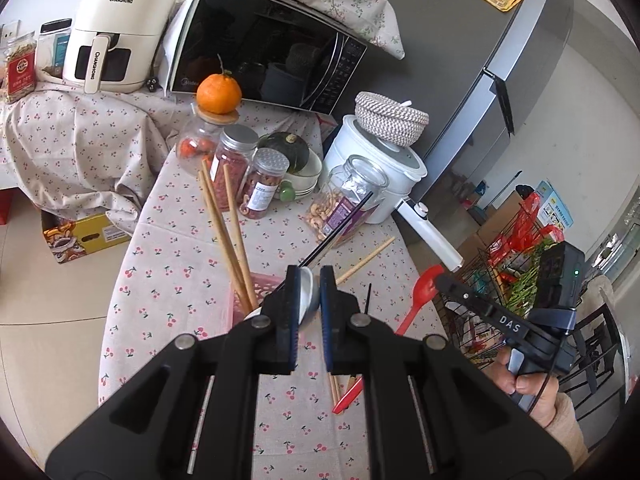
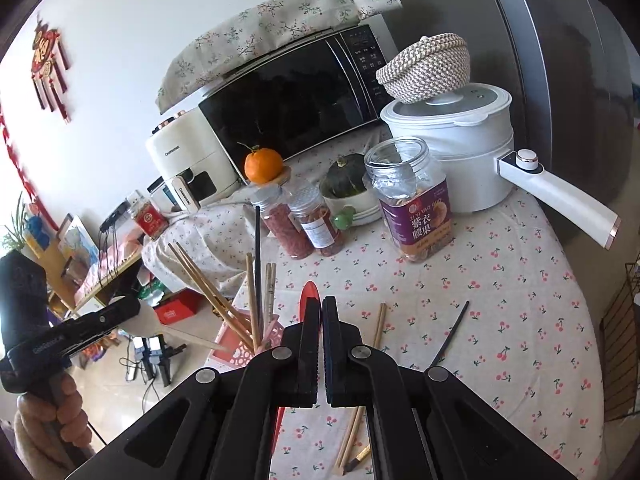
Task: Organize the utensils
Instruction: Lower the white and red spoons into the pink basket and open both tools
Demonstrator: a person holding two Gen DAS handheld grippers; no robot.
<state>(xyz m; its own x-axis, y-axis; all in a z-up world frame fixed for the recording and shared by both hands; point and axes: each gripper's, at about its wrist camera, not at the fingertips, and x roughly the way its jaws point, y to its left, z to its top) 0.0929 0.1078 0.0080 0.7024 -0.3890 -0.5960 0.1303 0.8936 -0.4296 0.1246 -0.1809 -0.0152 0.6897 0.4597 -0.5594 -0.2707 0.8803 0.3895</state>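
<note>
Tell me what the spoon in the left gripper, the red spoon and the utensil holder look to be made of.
White spoon in the left gripper: glossy, smooth, likely ceramic, possibly melamine. Red spoon in the right gripper: matte, uniformly coloured, probably plastic or silicone. Pink utensil holder: moulded plastic by its look, with perforated lattice walls.

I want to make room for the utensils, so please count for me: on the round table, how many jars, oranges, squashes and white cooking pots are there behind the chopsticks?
jars: 4
orange: 1
squash: 1
pot: 1
Total: 7
</note>
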